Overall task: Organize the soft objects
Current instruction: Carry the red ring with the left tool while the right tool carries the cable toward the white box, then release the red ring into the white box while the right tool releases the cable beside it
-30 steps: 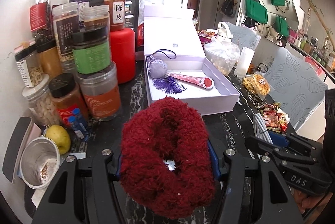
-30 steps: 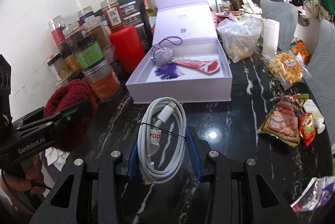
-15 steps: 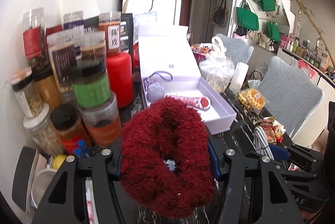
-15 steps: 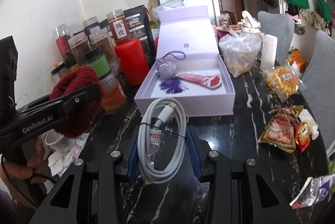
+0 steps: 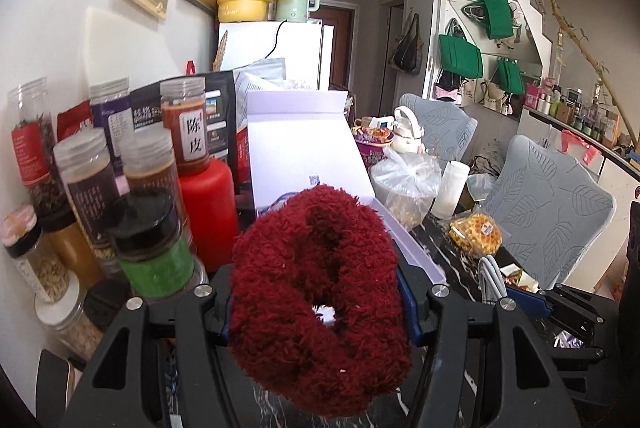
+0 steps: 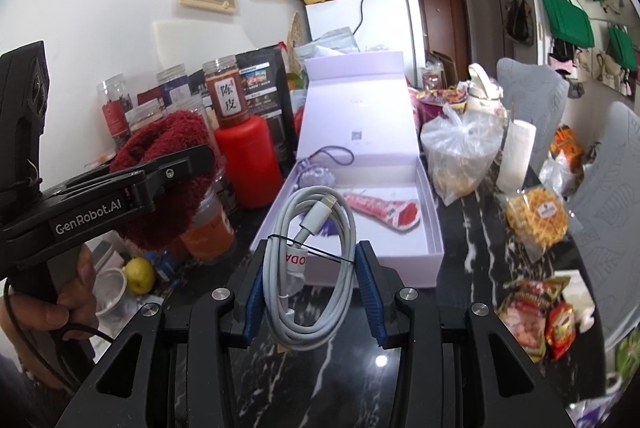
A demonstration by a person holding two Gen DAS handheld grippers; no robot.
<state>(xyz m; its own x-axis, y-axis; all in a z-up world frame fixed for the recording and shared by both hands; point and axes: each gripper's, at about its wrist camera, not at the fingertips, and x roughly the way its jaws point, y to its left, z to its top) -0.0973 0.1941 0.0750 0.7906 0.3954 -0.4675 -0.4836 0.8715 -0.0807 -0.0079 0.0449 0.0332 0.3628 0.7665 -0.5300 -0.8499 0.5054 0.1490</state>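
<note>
Left wrist view: your left claw (image 5: 320,304) is clenched on the dark red fluffy scrunchie (image 5: 320,292), blue pads pressing both sides, ring held upright above the black marble counter (image 6: 472,228). Right wrist view: your right claw (image 6: 308,268) grips the coiled white cable (image 6: 312,260) the same way, clear of the counter. Just past both claws sits the open lavender box (image 6: 436,228), lid up, with a purple tasselled sachet (image 6: 316,176) and a red-patterned flat piece (image 6: 384,208) inside. Spice jars (image 5: 152,212) and a red bottle (image 5: 208,204) stand left of the box; snack packets (image 6: 536,216) lie to its right.
</note>
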